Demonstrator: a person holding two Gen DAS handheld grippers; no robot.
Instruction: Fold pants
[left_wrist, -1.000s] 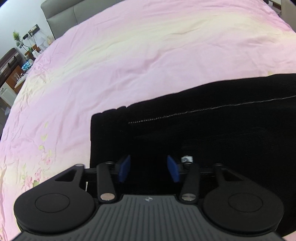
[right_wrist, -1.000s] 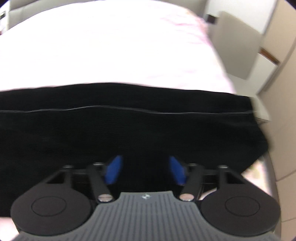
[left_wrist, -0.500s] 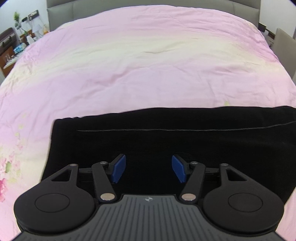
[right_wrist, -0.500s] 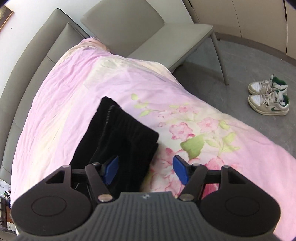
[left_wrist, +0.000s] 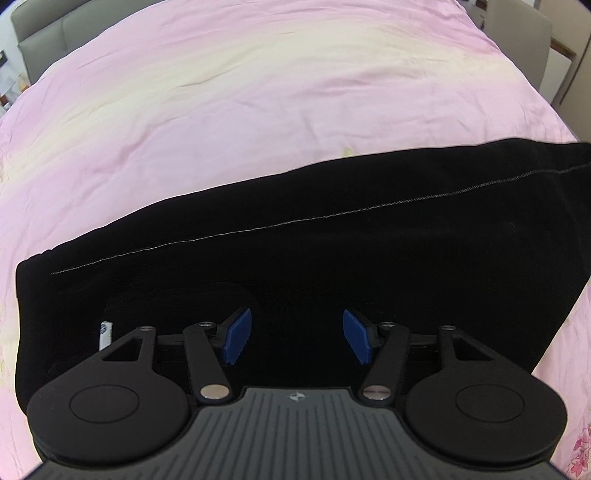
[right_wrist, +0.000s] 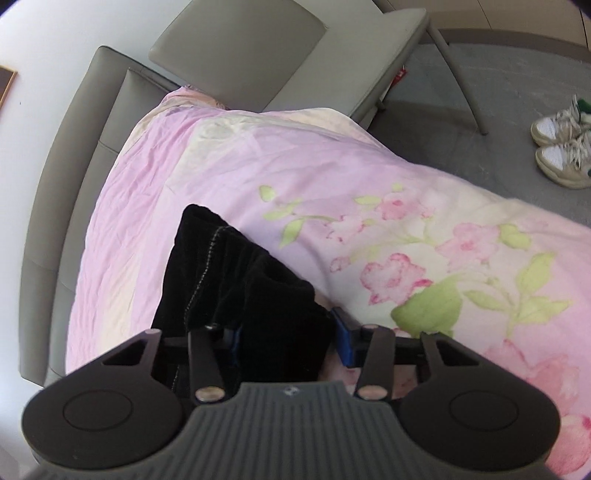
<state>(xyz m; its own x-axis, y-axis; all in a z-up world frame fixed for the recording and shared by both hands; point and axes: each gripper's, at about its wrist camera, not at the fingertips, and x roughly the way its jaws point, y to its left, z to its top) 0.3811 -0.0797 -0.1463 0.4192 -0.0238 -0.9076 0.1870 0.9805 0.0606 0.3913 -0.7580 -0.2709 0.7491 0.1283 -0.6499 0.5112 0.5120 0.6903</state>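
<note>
Pink floral bedspread (left_wrist: 258, 110) under us, black pants (left_wrist: 295, 258) stretched lengthwise across the bed. Our left tongs (left_wrist: 297, 338) hover spread apart over the waistband end; our right tongs (right_wrist: 291, 341) straddle the cuff end, not pinching yet. We'd bite both layers squarely before lifting.

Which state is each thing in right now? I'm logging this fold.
pants: lying flat on the bed, folded lengthwise
left gripper: open above the pants, holding nothing
right gripper: around the pants' end, not clamped
bedsheet: spread, lightly wrinkled
sneakers: paired on the floor
</note>
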